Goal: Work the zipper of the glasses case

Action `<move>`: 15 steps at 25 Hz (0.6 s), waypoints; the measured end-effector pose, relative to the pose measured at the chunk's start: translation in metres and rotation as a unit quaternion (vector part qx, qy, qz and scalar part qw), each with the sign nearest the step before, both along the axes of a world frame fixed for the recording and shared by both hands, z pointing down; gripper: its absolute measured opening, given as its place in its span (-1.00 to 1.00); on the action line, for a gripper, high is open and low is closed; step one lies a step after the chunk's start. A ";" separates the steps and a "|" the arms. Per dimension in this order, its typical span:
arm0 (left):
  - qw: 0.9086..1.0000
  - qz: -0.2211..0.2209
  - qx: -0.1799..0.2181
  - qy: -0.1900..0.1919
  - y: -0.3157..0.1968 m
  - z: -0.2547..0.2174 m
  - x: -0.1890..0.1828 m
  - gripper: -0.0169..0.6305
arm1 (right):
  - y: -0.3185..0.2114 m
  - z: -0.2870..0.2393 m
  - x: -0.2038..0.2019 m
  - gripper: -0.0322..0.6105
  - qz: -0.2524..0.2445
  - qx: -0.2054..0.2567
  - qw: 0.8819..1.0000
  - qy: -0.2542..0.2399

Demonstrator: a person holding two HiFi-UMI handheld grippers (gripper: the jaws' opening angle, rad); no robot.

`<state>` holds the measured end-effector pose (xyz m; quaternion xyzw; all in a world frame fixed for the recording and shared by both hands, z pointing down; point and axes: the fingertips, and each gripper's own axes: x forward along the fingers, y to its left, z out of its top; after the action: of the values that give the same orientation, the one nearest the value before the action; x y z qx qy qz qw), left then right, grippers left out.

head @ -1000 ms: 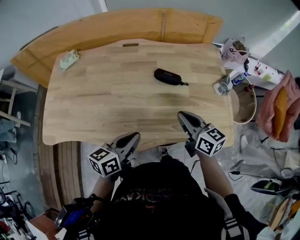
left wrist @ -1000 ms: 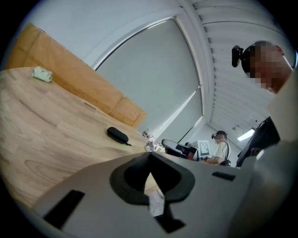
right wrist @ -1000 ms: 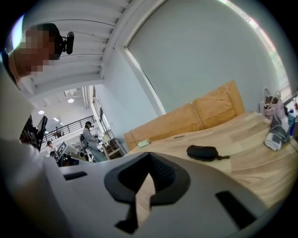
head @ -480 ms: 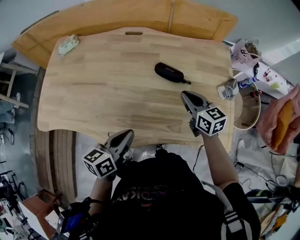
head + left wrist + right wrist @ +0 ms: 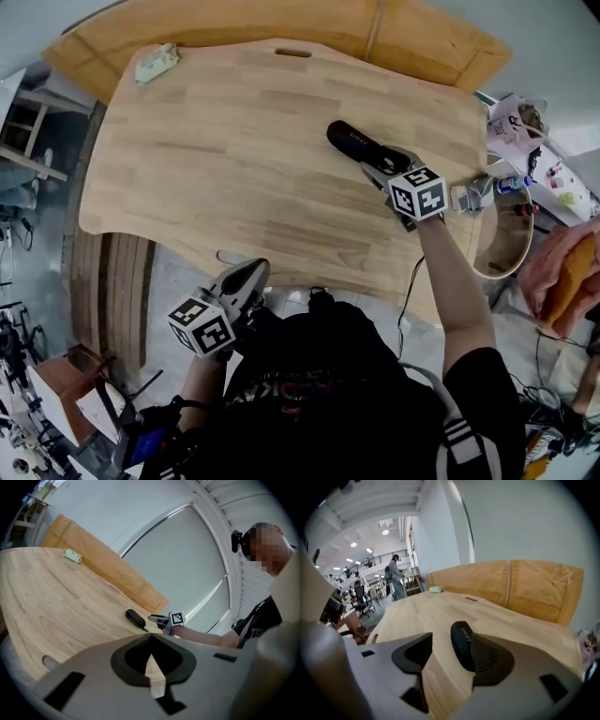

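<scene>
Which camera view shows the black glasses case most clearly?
The right gripper view: the glasses case is close and large, though partly hidden. The head view shows it smaller, from above; the left gripper view, tiny and far.

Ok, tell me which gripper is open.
The right gripper: its jaws have just been opening and stand apart, the black glasses case at their tips, ungripped. The left gripper is shut.

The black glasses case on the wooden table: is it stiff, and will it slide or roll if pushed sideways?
The glasses case keeps a rounded, even shape, so it is probably a stiff shell. It lies flat on the smooth wooden table, so a side push would likely slide or spin it rather than roll it.
</scene>
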<state>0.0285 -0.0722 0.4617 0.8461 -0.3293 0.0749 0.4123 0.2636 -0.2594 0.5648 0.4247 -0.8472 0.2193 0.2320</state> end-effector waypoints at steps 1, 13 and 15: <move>1.000 -0.003 -0.001 -0.001 0.000 0.000 0.001 -0.91 | -0.007 0.009 0.002 -0.07 -0.014 -0.009 1.000 0.023; 0.998 -0.052 -0.024 -0.009 0.009 0.006 -0.008 -0.91 | -0.047 0.092 -0.006 0.25 -0.154 -0.119 0.966 0.171; 0.998 -0.062 -0.028 -0.010 0.013 0.008 -0.011 -0.91 | -0.051 0.103 -0.005 0.26 -0.156 -0.136 0.962 0.179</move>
<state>0.0171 -0.0595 0.4696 0.8114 -0.3830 0.0663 0.4366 0.2588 -0.3099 0.6674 0.2844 -0.8095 0.2139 0.4670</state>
